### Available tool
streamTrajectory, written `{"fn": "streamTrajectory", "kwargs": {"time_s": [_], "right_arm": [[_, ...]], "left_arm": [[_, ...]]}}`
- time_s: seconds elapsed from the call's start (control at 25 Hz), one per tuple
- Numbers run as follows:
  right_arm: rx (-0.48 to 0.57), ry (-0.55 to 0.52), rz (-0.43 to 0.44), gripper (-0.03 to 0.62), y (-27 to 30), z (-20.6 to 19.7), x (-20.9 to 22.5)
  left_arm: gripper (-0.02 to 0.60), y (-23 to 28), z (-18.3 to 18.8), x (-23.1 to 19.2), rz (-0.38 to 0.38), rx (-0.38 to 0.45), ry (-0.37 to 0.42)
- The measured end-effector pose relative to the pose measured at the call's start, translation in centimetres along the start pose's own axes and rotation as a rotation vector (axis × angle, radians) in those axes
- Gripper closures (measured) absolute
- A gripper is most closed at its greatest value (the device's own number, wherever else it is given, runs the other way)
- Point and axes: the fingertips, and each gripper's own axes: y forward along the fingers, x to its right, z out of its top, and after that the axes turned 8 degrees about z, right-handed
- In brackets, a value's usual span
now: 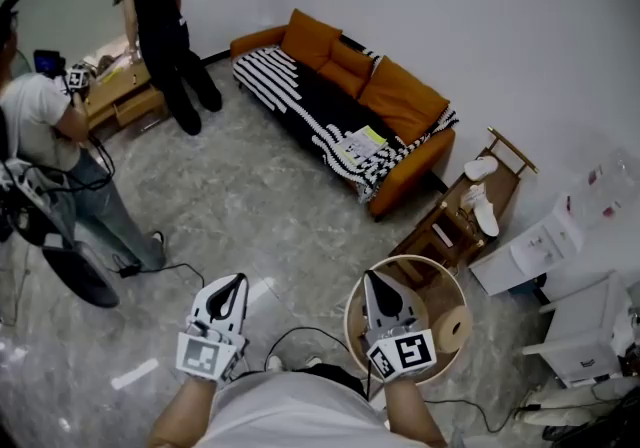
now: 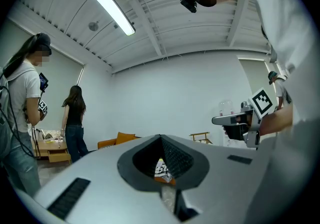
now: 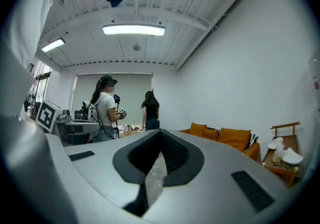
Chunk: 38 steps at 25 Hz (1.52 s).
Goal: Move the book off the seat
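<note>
At the far left of the head view a person in a white T-shirt (image 1: 45, 116) stands with trailing gear, and a thin black cable (image 1: 165, 271) lies across the grey marble-look floor (image 1: 250, 196) near my route. I reckon snagging it with a foot on the walk-in is the first way this goes wrong. My left gripper (image 1: 238, 282) is held level with its jaws brought together on nothing, tips meeting in its own view, so it can take nothing until I spread it. The task's thing, a thin yellow-and-white book (image 1: 362, 143), lies flat on the black-and-white striped throw (image 1: 300, 96) over the seat of the orange fabric sofa (image 1: 400, 96), near its right end and well apart from both grippers. Being flat and thin, it will likely be awkward to get a jaw under. I expect a careless pinch to gather the throw with it, or to lift only the cover so the pages fan and it slips. My right gripper (image 1: 370, 278) is likewise closed tight and empty. It hangs over a round pale wooden basket (image 1: 407, 257), and beyond that a low wooden rack with white shoes (image 1: 478, 198) stands near the sofa's right arm. Swinging in from that side could knock either one.
</note>
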Motion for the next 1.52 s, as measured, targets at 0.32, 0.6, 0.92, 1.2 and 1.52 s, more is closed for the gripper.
{"fn": "streamTrajectory", "kwargs": {"time_s": [0.32,0.6,0.92,1.2,1.52], "right_arm": [[-0.022,0.049,-0.062,0.574,0.6,-2.3,-1.7],[-0.062,0.064,-0.096,0.574,2.2,-4.5,0.1],[-0.078,0.101,-0.117,0.574,7.8,-6.8,7.4],[-0.098,0.146,-0.085,0.574,16.7,-7.7,19.1],[-0.111,0.170,-0.057,0.574,24.2,-7.5,33.2]], "left_arm": [[0.568,0.6,-3.2,-1.5,-0.067,-0.052,-0.027],[0.568,3.7,-4.8,-1.7,-0.125,-0.079,-0.019],[0.567,12.5,-6.8,-3.1,-0.139,-0.111,-0.003],[0.567,26.6,-6.9,-3.2,-0.138,-0.164,0.018],[0.567,43.0,-4.0,-0.1,-0.169,-0.133,0.053]]}}
